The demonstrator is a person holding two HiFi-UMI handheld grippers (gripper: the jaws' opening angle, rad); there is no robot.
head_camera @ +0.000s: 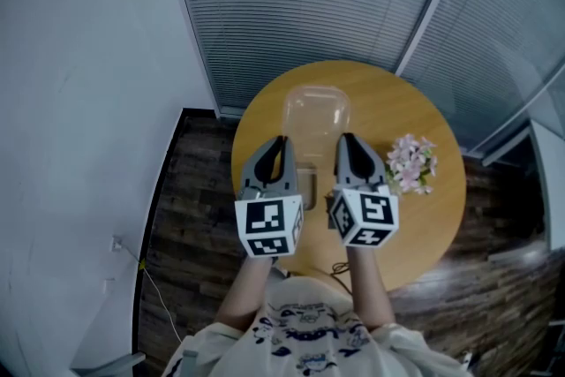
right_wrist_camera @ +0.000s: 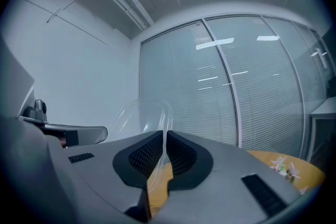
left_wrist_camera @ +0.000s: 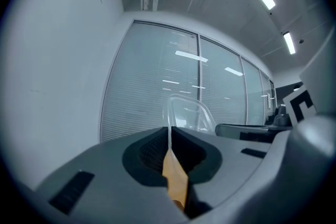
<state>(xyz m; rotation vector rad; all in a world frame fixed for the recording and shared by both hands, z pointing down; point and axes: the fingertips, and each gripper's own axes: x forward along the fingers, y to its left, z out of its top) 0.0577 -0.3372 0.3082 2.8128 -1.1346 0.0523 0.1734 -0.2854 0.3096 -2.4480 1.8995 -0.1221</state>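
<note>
The person is holding 2 grippers over a round wooden table point(head_camera: 433, 216), and both are gripping the same clear plastic container point(head_camera: 315, 112). The left gripper point(head_camera: 281, 142) is pinching the container's left wall: in the left gripper view its 2 jaws are standing almost together, with only the thin transparent sheet between them. The right gripper point(head_camera: 346, 139) is doing the same on the right wall, with its jaws closed on the plastic too. The container is sitting between the 2 gripper tips, over the middle-far part of the table. I cannot tell if its bottom is touching the wood or hanging a little above it. A small bunch of pale pink flowers point(head_camera: 410, 163) is lying on the table to the right of the right gripper, apart from the container.

The container is looking very light and thin (the kind used for food), so I am judging that it is bending easily and is slippery and easy to dent. Taking it at the stiffer rim on 2 opposite sides, with a gentle squeeze, seems the safest hold.
</note>
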